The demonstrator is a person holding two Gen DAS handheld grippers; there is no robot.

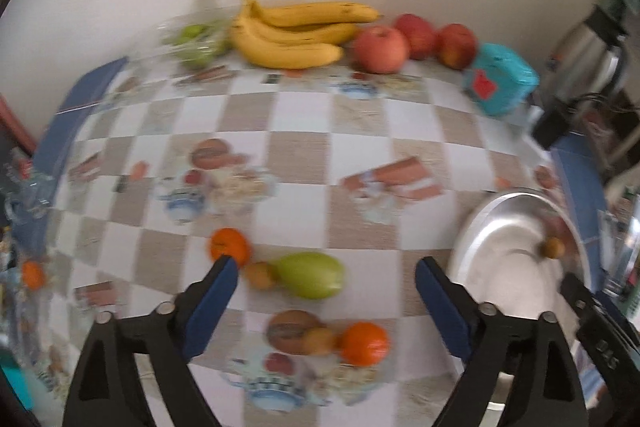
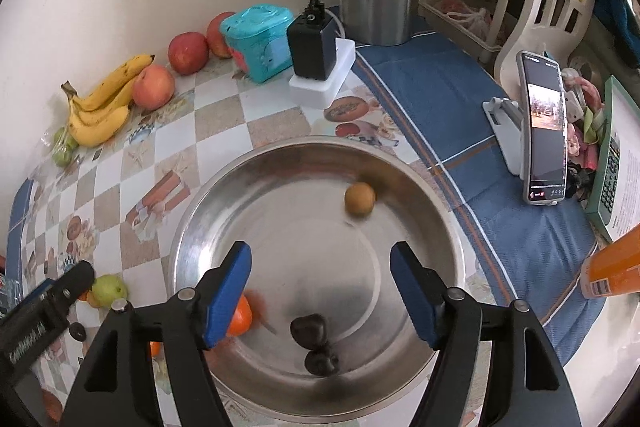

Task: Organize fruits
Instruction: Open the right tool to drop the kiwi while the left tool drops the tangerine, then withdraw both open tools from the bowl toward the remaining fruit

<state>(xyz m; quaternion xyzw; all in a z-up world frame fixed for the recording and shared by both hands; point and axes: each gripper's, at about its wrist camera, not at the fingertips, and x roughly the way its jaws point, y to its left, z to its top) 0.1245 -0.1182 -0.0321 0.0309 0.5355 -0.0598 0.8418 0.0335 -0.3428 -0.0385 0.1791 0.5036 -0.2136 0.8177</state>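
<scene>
Both tongs spread wide, empty: left gripper (image 1: 326, 285) above loose fruit, a green pear (image 1: 312, 275) and near tangerine (image 1: 365, 343); right gripper (image 2: 320, 291) over the steel bowl (image 2: 192, 227), already holding a small brown fruit (image 2: 359, 199), an orange one (image 2: 240, 315) and something dark (image 2: 308, 329). Risk of nudging the round tangerine into a roll through a hurried close. Left view smeared by motion; dark item unidentifiable, orange fruit half hidden behind a finger.

Both grippers' fingers (image 1: 218, 291) (image 2: 230, 287) apart, empty

Each hand-held gripper (image 1: 327, 269) (image 2: 320, 257): black frame, blue pads, silver screws.
</scene>
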